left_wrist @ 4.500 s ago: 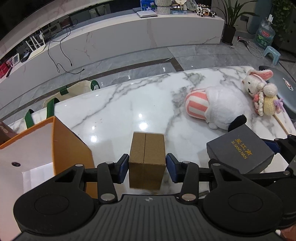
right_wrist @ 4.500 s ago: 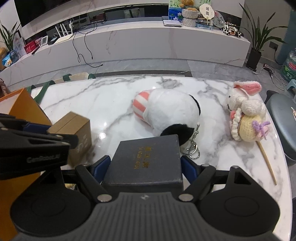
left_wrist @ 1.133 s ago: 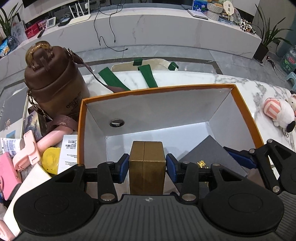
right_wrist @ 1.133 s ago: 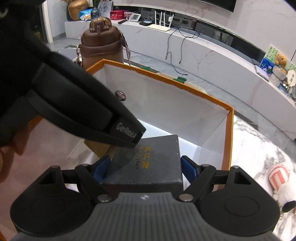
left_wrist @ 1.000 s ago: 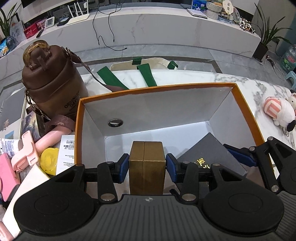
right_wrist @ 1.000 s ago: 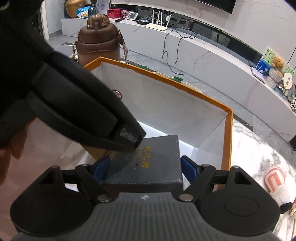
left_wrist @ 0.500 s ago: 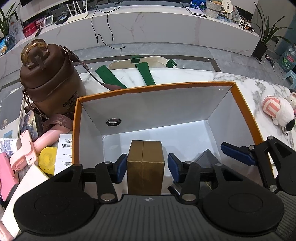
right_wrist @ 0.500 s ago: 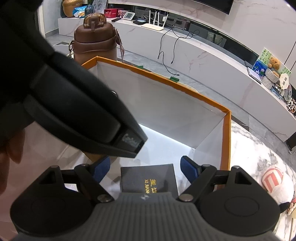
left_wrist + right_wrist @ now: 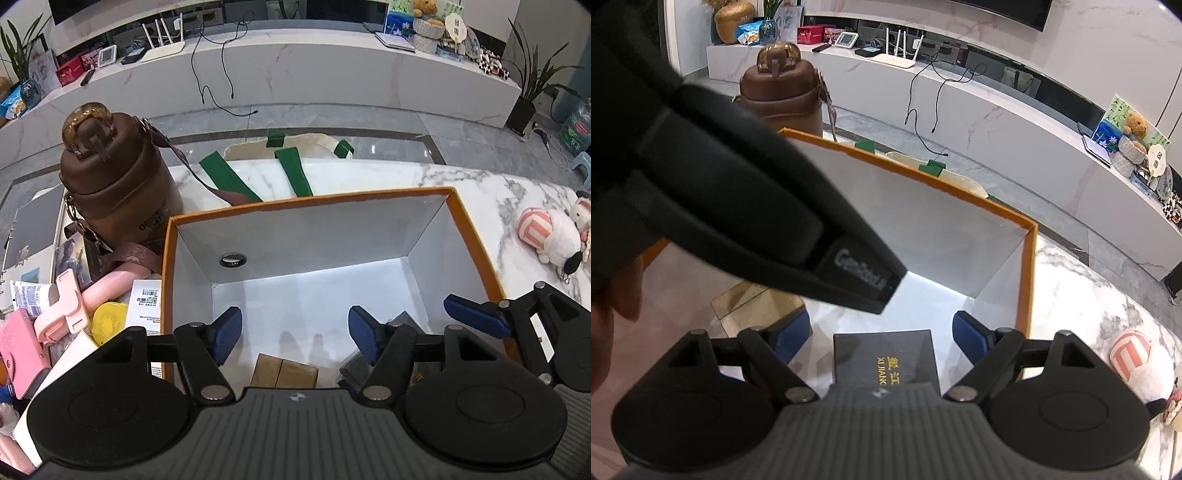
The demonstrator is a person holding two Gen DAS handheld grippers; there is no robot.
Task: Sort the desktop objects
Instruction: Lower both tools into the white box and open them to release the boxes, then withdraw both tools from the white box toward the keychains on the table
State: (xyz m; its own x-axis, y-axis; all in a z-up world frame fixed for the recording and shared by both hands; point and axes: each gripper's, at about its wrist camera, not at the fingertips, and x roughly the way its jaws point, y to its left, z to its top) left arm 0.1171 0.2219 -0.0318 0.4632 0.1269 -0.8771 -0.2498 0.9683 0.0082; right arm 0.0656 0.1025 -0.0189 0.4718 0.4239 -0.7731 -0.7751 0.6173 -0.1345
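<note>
marble fills both views: a long white counter [image 9: 295, 70] curves across the top of each frame with routers, cables and knick-knacks on it, grey tiled floor runs below it, and the white veined tabletop [image 9: 406, 177] spreads through the middle. largest on that table is the orange-rimmed box [image 9: 476, 243] with white inner walls, taking up the centre of the left wrist view and the centre to right of the right wrist view [image 9: 1025, 280]. at its upper left stands a brown cylindrical bag [image 9: 110, 184] with an amber handle, its strap trailing toward the box; behind the box lies a cream tote with green straps [image 9: 291, 166]. clutter of pink items, a yellow disc and labelled packets sits at the lower left of the left view [image 9: 66, 314]. a pink-striped plush [image 9: 546, 236] rests on the marble at the right edge, well apart from the box. inside the box, low in the frame, the gold box [image 9: 284, 374] rests on the white floor, and just to its right the dark box with gold lettering [image 9: 886, 360] also sits on the floor. the left gripper [image 9: 295, 332] hovers above the gold box with its blue pads spreading apart, touching nothing. the right gripper [image 9: 879, 336] hangs over the dark box with its pads spread wide and clear of the box's sides. in the right view the left gripper's black body crosses the upper left, hiding much of the gold box [image 9: 757, 306].
</note>
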